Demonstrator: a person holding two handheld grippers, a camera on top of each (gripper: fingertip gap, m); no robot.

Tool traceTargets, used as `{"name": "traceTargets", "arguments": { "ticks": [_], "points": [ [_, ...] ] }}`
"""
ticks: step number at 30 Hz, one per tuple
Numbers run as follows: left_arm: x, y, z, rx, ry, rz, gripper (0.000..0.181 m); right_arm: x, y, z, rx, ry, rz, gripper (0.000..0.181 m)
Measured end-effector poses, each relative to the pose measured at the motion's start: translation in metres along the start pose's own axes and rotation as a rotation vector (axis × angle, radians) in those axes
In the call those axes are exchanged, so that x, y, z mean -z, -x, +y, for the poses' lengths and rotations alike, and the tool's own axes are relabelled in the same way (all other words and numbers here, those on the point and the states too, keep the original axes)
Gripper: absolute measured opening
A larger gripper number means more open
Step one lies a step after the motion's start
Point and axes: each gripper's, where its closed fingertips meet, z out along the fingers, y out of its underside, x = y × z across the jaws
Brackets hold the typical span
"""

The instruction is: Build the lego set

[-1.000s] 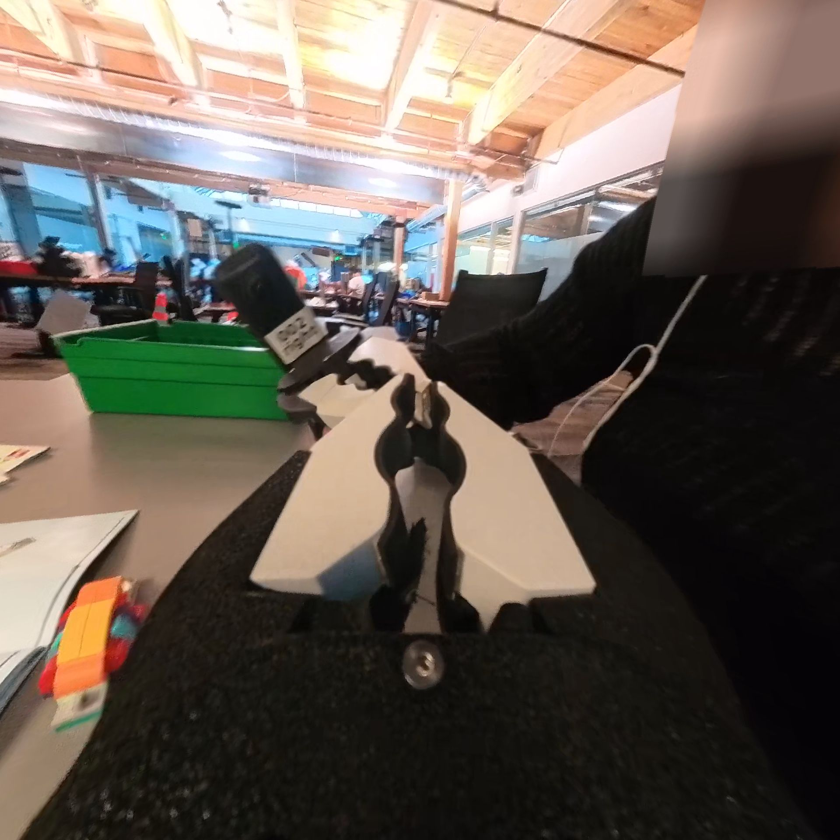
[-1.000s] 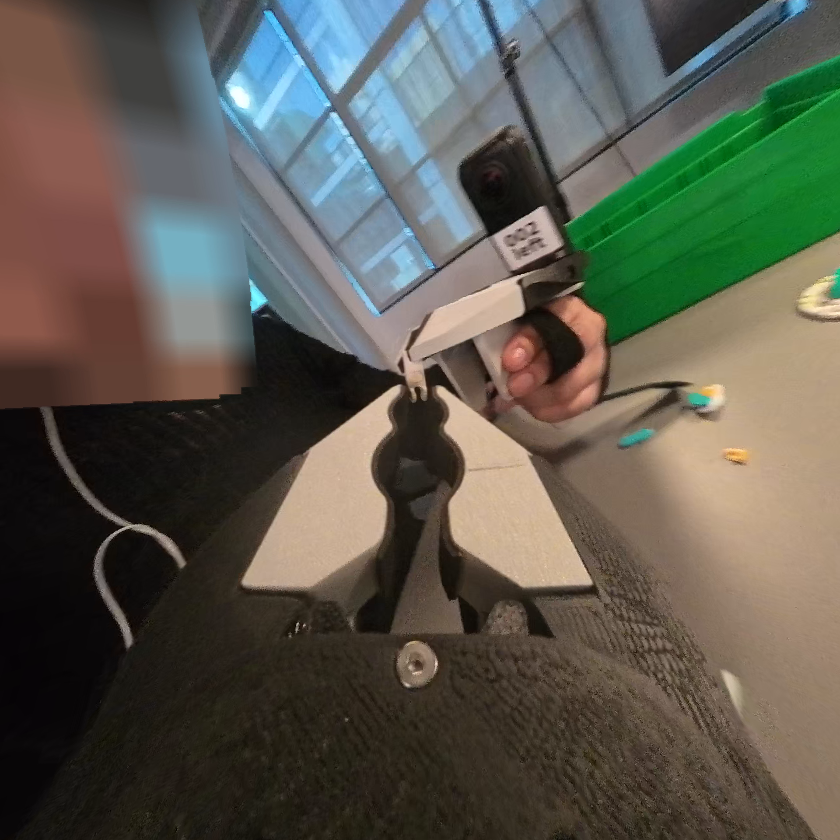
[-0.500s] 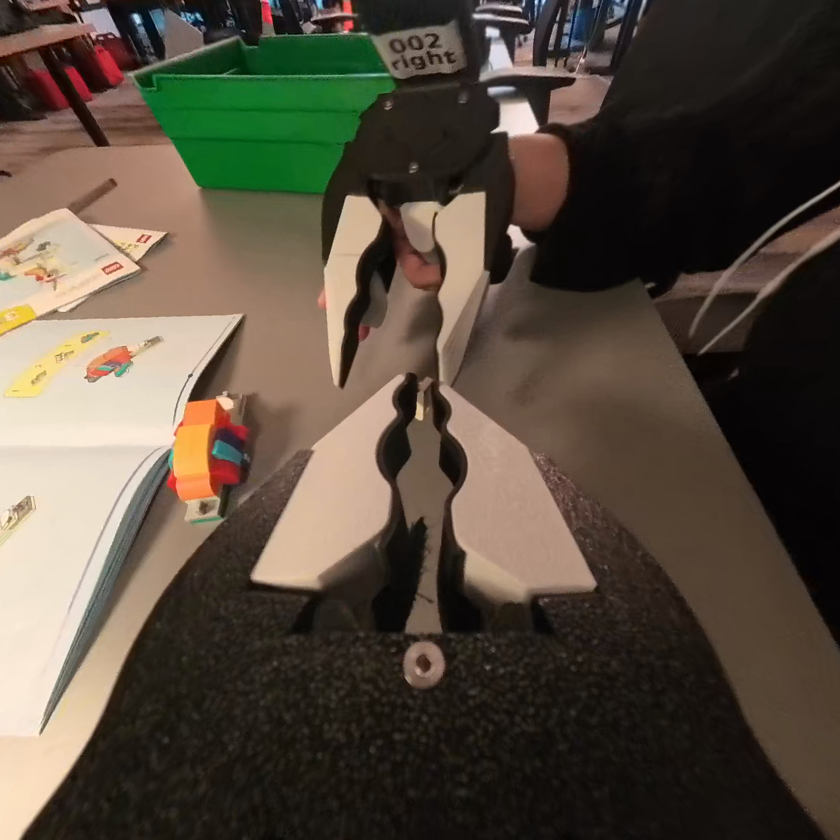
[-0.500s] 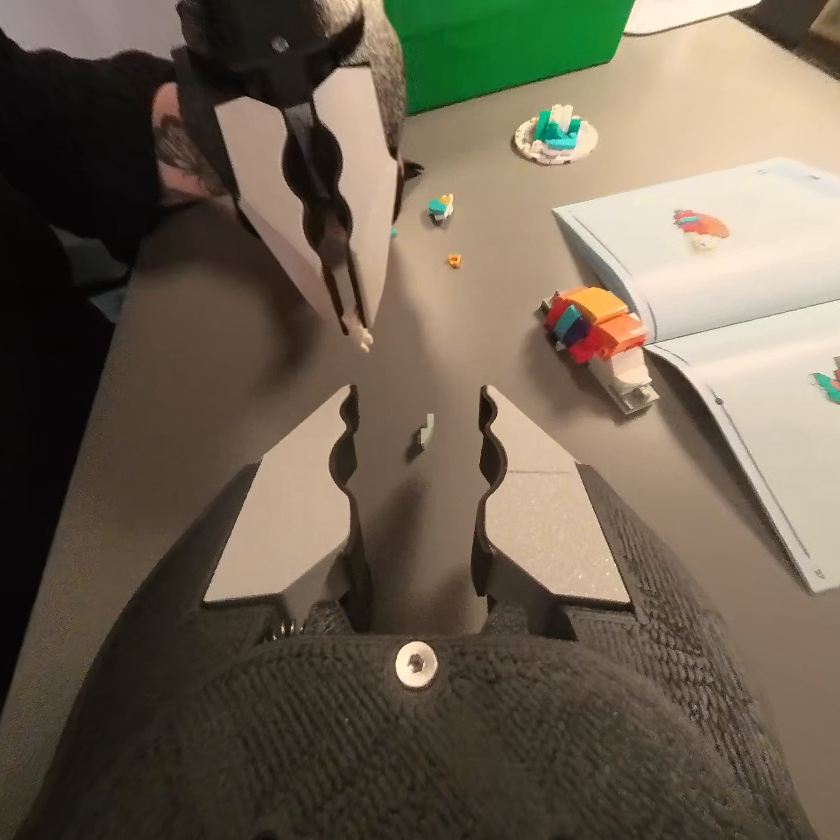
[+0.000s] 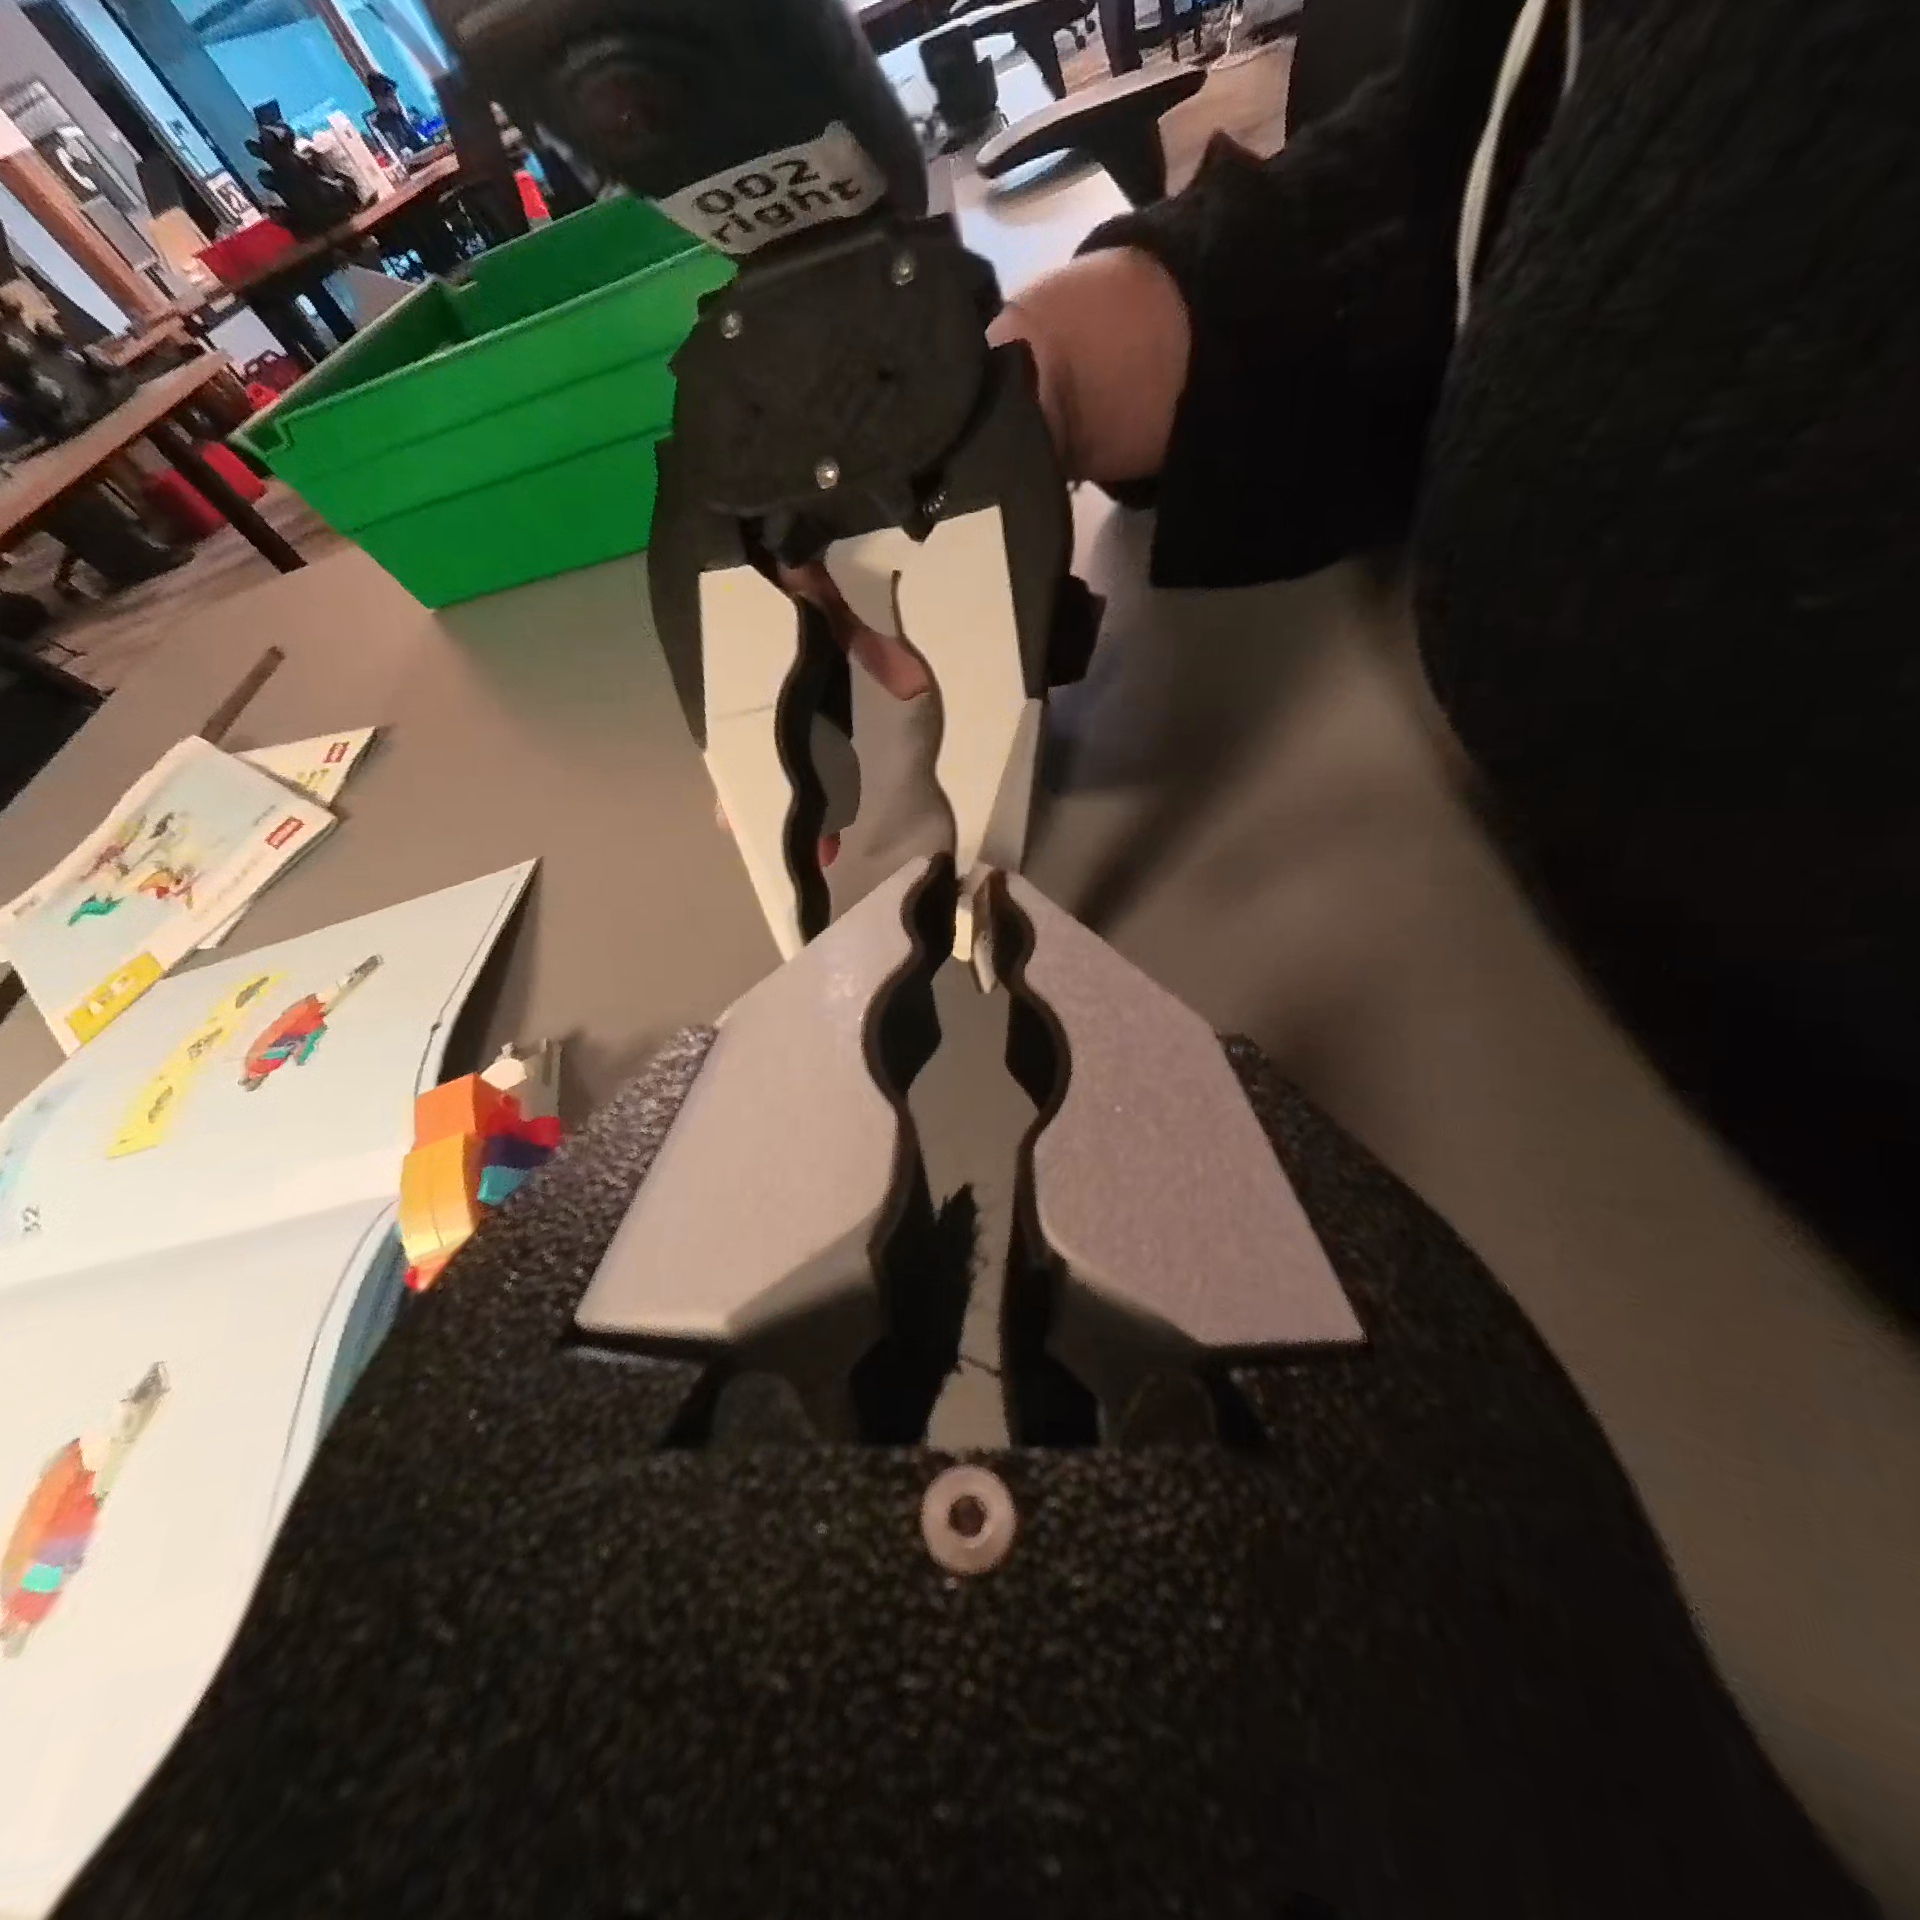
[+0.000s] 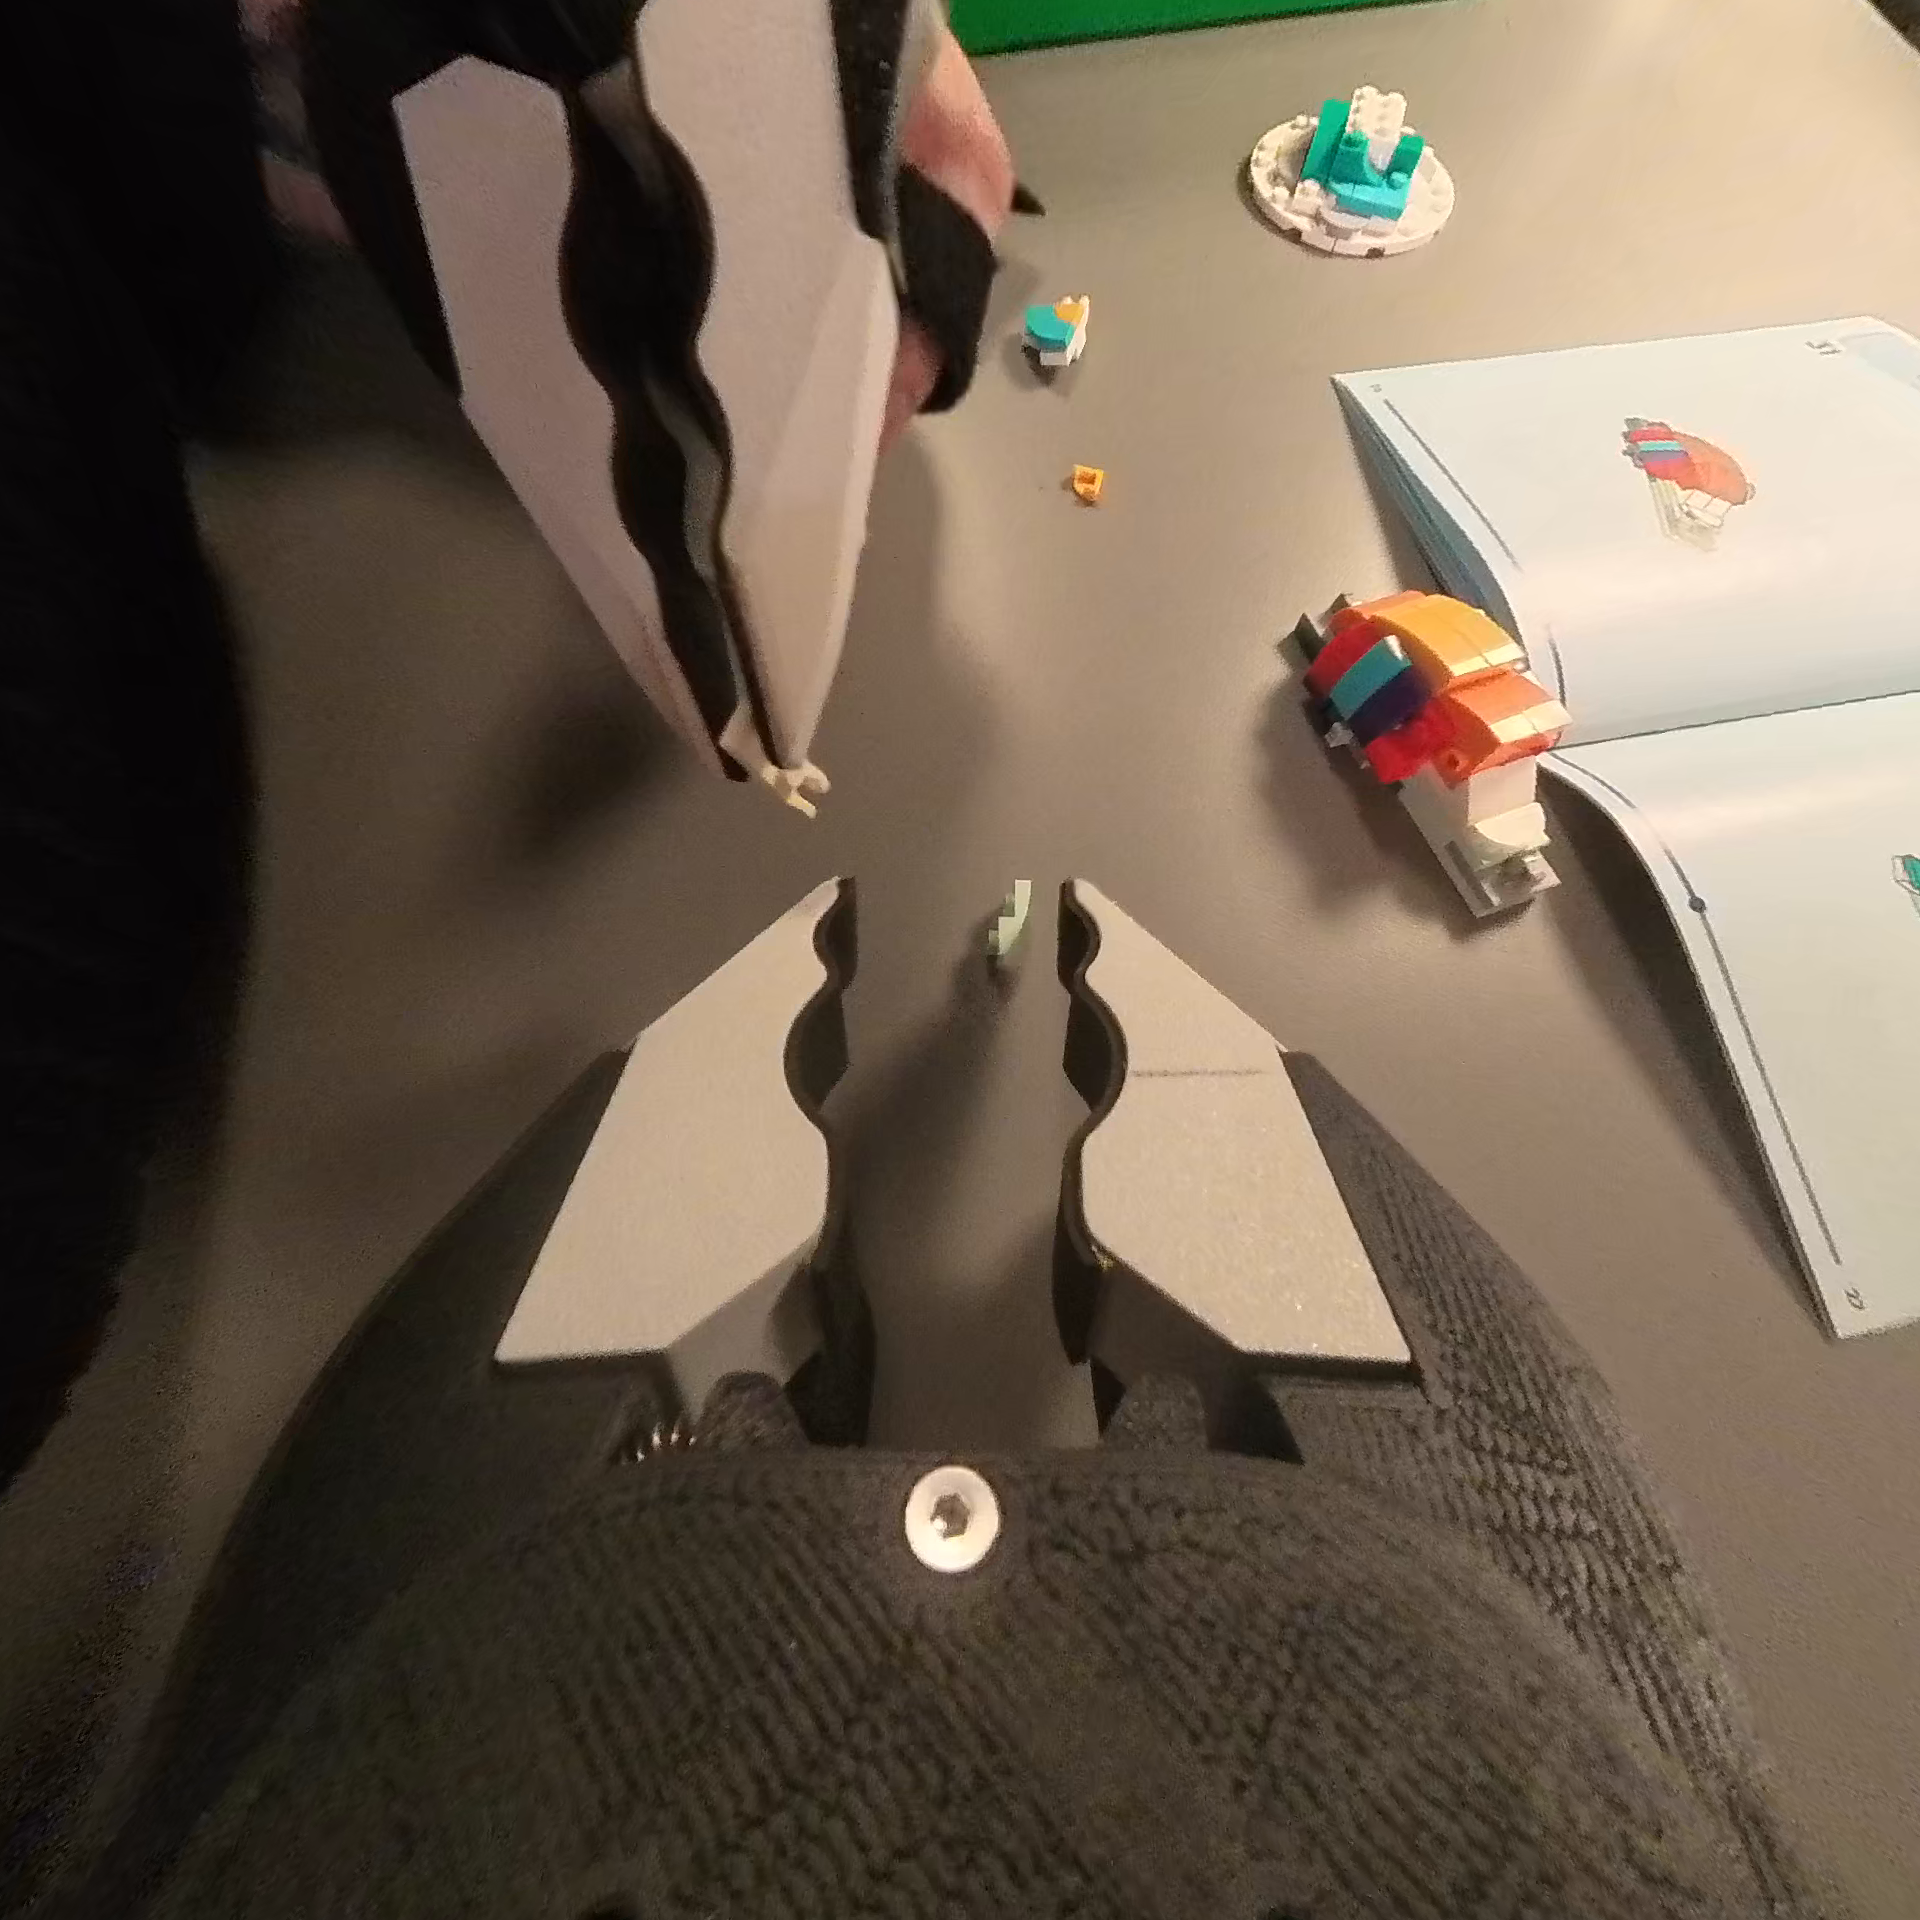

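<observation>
Judging by the manual (image 6: pixel 1704 582) and part-built model (image 6: pixel 1423 717) right of the right claw (image 6: pixel 951 899), much remains. Its jaws gape around a green piece (image 6: pixel 1010 920); the left claw (image 5: pixel 971 902) pinches a white piece (image 5: pixel 974 928).

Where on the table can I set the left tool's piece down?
Bare table lies between the left tool and the orange model. Farther on, only a teal bit and orange stud. The booklet crowds the right.
</observation>
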Motion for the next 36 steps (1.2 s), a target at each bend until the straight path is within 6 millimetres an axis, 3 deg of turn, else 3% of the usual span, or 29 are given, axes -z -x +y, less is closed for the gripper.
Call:
{"name": "traceTargets", "arguments": {
  "ticks": [1, 3, 9, 16, 24, 31, 36],
  "points": [
    [-0.002, 0.001, 0.002, 0.034, 0.005, 0.012, 0.004, 0.000, 0.001, 0.000, 0.003, 0.004, -0.002, 0.037],
    [-0.008, 0.010, 0.013, 0.187, 0.068, 0.032, 0.005, 0.000, 0.003, 0.000, 0.001, 0.001, -0.023, 0.026],
    [-0.016, 0.020, 0.018, 0.447, 0.085, 0.099, 0.005, 0.005, -0.006, -0.005, -0.125, -0.049, -0.057, 0.030],
    [-0.018, 0.020, 0.030, 0.444, 0.168, 0.080, 0.005, 0.002, -0.003, -0.002, -0.086, -0.019, -0.043, 0.026],
    [-0.011, 0.022, 0.002, 0.504, -0.029, 0.094, 0.005, 0.011, 0.008, -0.018, -0.066, -0.133, -0.096, 0.010],
    [-0.007, 0.020, -0.003, 0.498, -0.067, 0.105, 0.005, 0.012, 0.012, -0.020, 0.001, -0.148, -0.076, 0.003],
    [-0.004, 0.014, -0.005, 0.446, -0.070, 0.121, 0.017, 0.010, 0.015, -0.013, 0.069, -0.108, -0.073, 0.003]
  ]
}}
